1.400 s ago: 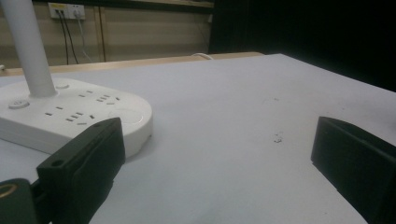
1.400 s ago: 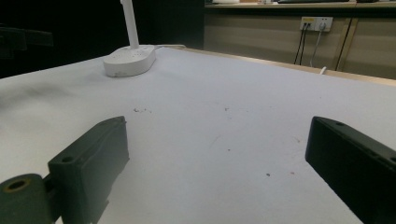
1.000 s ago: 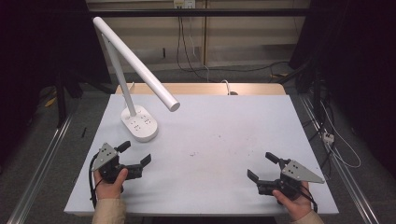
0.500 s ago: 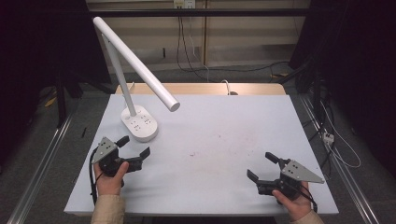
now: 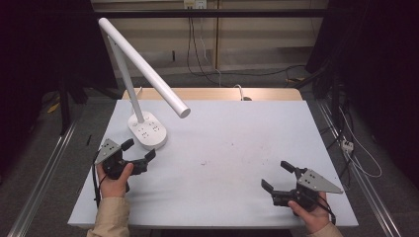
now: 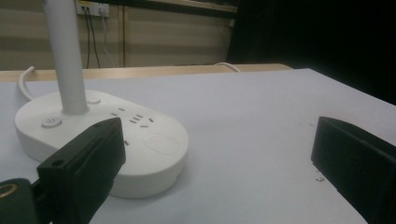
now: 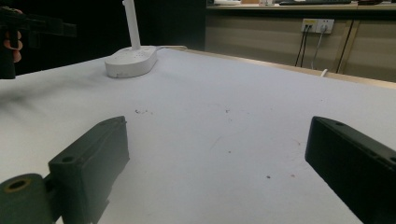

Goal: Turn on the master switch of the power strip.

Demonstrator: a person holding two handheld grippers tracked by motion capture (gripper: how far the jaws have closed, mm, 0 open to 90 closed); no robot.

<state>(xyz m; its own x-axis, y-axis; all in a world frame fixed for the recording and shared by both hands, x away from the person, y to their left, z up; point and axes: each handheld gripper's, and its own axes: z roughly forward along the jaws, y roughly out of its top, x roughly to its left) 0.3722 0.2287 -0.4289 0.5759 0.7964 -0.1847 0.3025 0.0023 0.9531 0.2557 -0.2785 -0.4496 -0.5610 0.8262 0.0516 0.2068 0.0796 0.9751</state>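
A broad rectangular table [image 5: 237, 158] with a matte, pale grey-white top carries faint dark specks near its middle, and a strip of light wood runs along its far edge. On its far left part stands a white desk lamp [image 5: 143, 84]: a smooth, rounded oblong plastic base [image 6: 154, 140] with socket slots and a round button set into its top, a straight cylindrical post rising from it, and a long tube-shaped head slanting down toward the table's middle. The left gripper [image 5: 139, 153], black and angular with a grey three-cornered plate on top, is held in a hand just beside the near end of the lamp base; its blocky jaws stand wide apart with nothing between them. The right gripper [image 5: 277, 176], of the same build, sits at the near right, well apart from the lamp, its jaws also spread wide and holding nothing.
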